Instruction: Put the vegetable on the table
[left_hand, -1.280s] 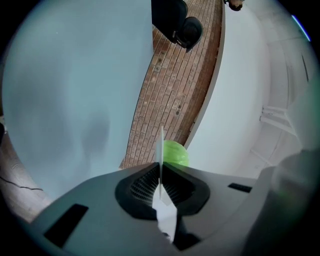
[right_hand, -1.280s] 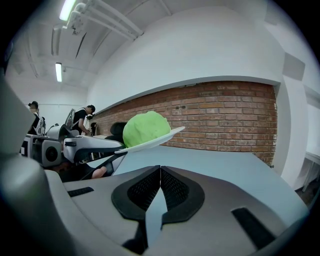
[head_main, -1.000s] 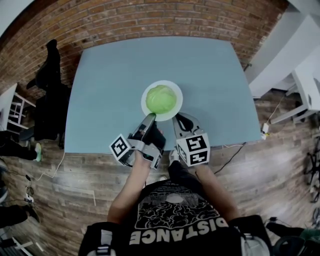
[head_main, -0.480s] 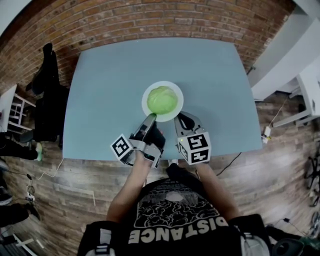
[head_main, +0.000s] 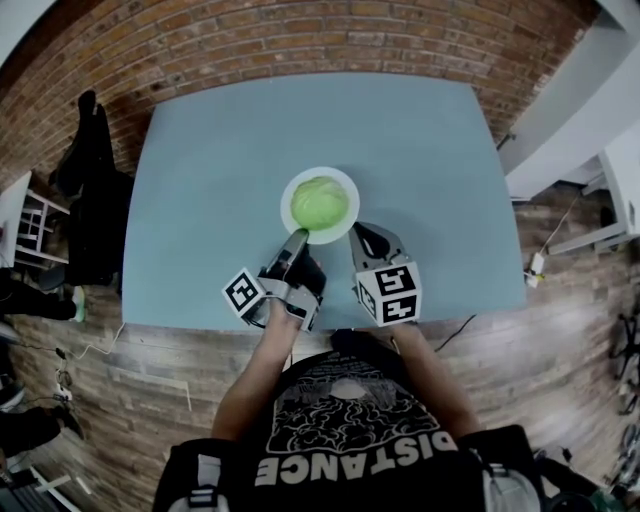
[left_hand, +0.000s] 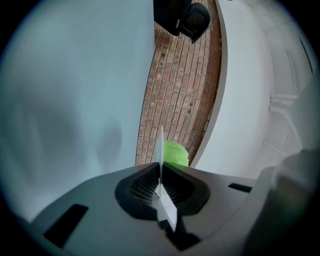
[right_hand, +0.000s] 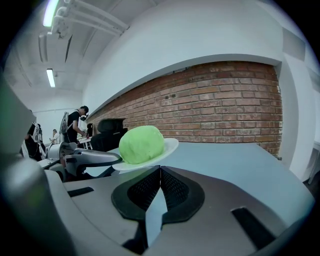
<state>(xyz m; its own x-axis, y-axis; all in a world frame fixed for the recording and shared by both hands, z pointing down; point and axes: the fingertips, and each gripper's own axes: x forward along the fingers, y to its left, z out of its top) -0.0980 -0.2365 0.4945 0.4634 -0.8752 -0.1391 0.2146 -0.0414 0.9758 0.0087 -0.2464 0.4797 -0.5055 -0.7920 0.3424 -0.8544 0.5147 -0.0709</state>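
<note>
The vegetable is a round, pale green cabbage (head_main: 320, 203) with a smooth, slightly glossy skin. It fills most of a small white plate (head_main: 352, 190) at the middle of the light blue table (head_main: 220, 170), nearer your edge than the far one.

Your left gripper (head_main: 298, 236) is clenched on the plate's near rim. In the left gripper view the rim runs edge-on as a thin white line (left_hand: 161, 150) pinched between the jaws, and the cabbage (left_hand: 175, 154) shows just behind it. Your right gripper (head_main: 358, 235) sits just beside the plate's near right edge, apart from it. Its jaws are pressed together with nothing between them.

From the right gripper view the plate (right_hand: 170, 145) sits tilted, its rim rising away from the left gripper (right_hand: 107, 158), with the cabbage (right_hand: 141, 144) resting on the lower part. You cannot tell from these views whether the plate's underside touches the table.

The rest of the tabletop carries nothing else. A brick wall (head_main: 250, 40) runs behind it, and a black chair (head_main: 95, 190) stands at its left side. A white desk (head_main: 560, 110) stands off to the right, and a cable (head_main: 470, 310) trails over the wooden floor (head_main: 120, 360). People (right_hand: 75, 125) stand far back in the room.
</note>
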